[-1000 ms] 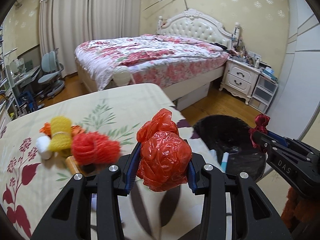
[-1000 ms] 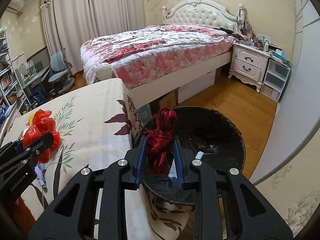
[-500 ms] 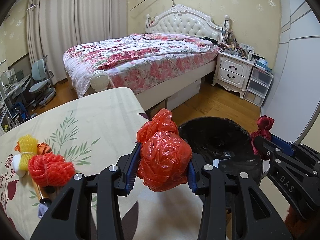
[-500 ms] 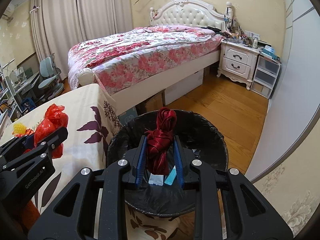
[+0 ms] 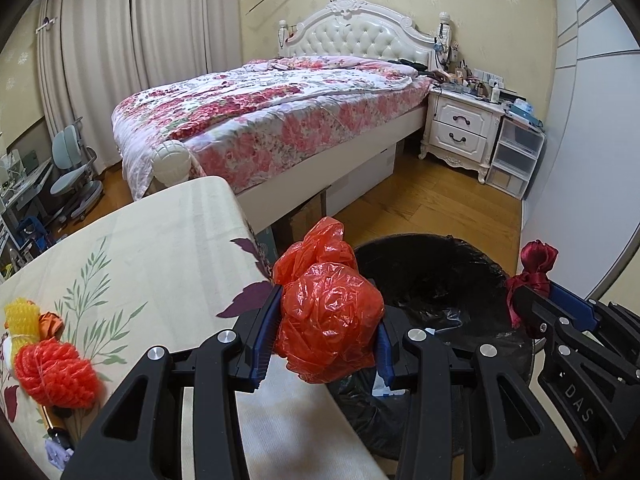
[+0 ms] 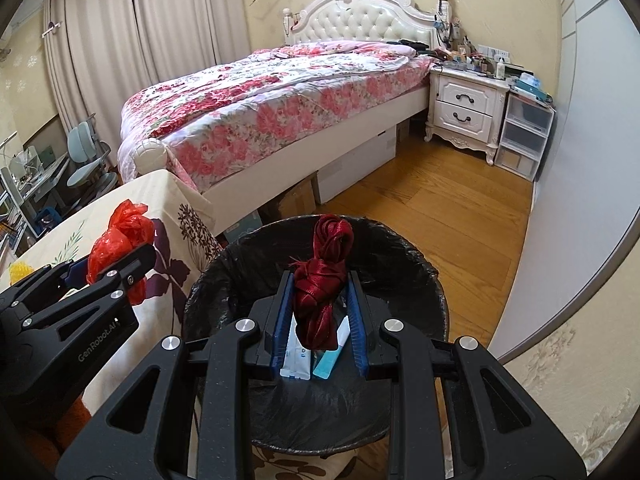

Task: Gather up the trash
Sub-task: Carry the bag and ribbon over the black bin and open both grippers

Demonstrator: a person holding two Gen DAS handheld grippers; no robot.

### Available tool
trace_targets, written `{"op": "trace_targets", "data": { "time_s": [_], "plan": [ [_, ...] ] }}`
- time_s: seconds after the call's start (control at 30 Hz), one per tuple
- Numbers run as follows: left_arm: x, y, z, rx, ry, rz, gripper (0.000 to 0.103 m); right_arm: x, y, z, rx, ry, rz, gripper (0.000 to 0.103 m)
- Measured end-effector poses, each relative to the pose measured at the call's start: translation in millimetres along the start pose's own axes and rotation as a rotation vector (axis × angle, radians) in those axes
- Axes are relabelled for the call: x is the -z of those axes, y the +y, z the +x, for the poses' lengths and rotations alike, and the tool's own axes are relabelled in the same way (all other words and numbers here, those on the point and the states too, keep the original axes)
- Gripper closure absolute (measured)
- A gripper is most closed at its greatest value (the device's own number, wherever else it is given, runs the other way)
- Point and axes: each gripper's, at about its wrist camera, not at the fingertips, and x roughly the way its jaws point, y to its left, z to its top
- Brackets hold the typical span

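**Two loads at the bin: release pending**

**Grip state.** The left gripper (image 5: 326, 330) is closed partway on a crumpled red bag (image 5: 328, 320); both blue pads press into its sides, and a loose tail of the bag sticks up above the jaws. The right gripper (image 6: 319, 312) stands narrower and clamps a dark red ribbon bundle (image 6: 322, 292), knotted end uppermost.

**Position.** In the right wrist view the ribbon sits in the middle of the frame, directly over the open mouth of the bin (image 6: 416, 276), which is lined in black plastic. A few small packets lie at the bottom. In the left wrist view the bag sits at centre frame, over the table (image 5: 168, 240) edge, with the bin just to its right; it does not appear to be over the opening yet.

**Remaining trash.** An orange mesh ball (image 5: 56, 372), a yellow mesh roll (image 5: 22, 318) and other small bits lie at the lower left of the left wrist view, on the table.

**Step in hand.** Carry to bin, both sides loaded.

**Next move.** The right jaws need only spread to drop the ribbon; it may cling to a pad. The left gripper must first shift right until the bag is clear of the table edge and over the liner, then open.
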Motion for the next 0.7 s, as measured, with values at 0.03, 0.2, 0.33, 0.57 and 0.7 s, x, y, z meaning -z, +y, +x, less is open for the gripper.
{"op": "trace_targets", "data": {
  "time_s": [0.03, 0.2, 0.33, 0.57, 0.7],
  "plan": [
    [-1, -2, 2, -0.002, 0.001, 0.005, 0.061, 0, -1, 2, 0.002, 0.002, 0.001, 0.078],
    [-4, -7, 14, 0.008, 0.019, 0.016, 0.061, 0, -5, 10, 0.015, 0.016, 0.002, 0.078],
    [-5, -9, 20, 0.008, 0.030, 0.018, 0.060, -1, -6, 17, 0.019, 0.025, 0.008, 0.077],
    [-5, -9, 28, 0.006, 0.042, 0.029, 0.047, -2, -8, 25, 0.037, 0.035, 0.011, 0.077],
    [-6, -4, 28, 0.002, 0.043, -0.001, 0.028, -3, -9, 25, 0.054, 0.023, 0.014, 0.064]
  ]
}}
